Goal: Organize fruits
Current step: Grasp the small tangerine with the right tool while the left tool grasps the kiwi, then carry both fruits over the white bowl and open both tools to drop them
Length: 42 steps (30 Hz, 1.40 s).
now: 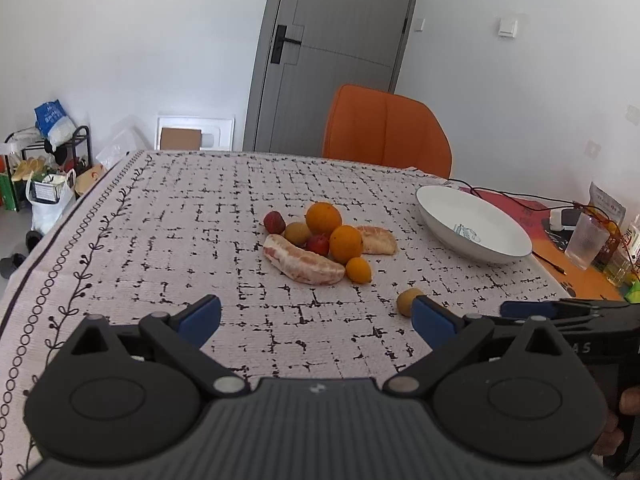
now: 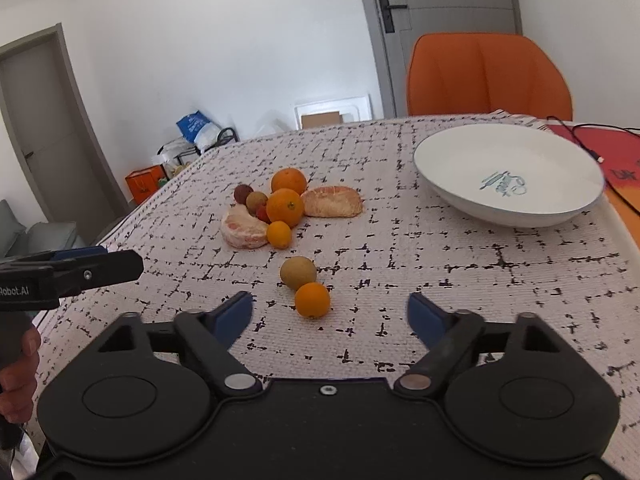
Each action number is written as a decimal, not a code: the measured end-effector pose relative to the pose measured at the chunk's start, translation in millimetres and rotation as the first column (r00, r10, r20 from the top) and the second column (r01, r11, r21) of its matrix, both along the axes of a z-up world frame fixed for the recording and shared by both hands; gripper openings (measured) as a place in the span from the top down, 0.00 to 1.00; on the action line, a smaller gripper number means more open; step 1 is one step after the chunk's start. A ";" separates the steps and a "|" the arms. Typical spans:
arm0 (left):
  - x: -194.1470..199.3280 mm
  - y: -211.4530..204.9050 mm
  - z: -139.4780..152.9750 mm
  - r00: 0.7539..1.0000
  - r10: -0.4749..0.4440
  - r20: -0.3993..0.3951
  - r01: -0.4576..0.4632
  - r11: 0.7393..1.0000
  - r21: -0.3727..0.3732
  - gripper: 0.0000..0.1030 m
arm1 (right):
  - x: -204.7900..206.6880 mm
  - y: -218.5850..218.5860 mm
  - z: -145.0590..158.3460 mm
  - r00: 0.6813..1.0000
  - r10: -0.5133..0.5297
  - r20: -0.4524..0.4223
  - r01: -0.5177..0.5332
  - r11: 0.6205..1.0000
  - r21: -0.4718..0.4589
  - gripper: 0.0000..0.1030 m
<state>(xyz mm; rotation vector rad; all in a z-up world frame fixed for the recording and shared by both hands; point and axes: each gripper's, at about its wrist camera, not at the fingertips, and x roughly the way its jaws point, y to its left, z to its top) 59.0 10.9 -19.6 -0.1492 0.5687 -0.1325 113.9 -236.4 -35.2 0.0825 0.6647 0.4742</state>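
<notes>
A pile of fruit sits mid-table: two oranges (image 1: 324, 219) (image 2: 285, 207), two peeled pomelo segments (image 1: 304, 264) (image 2: 332, 202), a small orange (image 1: 358, 270) (image 2: 279, 234), red lychees (image 1: 274, 222) and a brown round fruit (image 1: 297, 233). A white bowl (image 1: 474, 226) (image 2: 508, 172) stands empty to the right. A loose brown fruit (image 2: 298, 273) (image 1: 408, 301) and a small orange (image 2: 312, 300) lie just ahead of my right gripper (image 2: 330, 316), which is open and empty. My left gripper (image 1: 316, 318) is open and empty, short of the pile.
An orange chair (image 1: 386, 130) stands behind the table's far edge. A glass (image 1: 586, 242), bottles and black cables (image 1: 516, 196) sit on the orange mat at the right. The table's left edge drops to floor clutter (image 1: 48, 168).
</notes>
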 end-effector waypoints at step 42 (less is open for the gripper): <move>84.1 -83.4 -37.3 0.965 -0.203 -0.167 0.211 0.977 0.027 0.75 | 41.3 -51.3 -8.0 0.999 -0.001 -0.043 0.005 0.995 0.096 0.79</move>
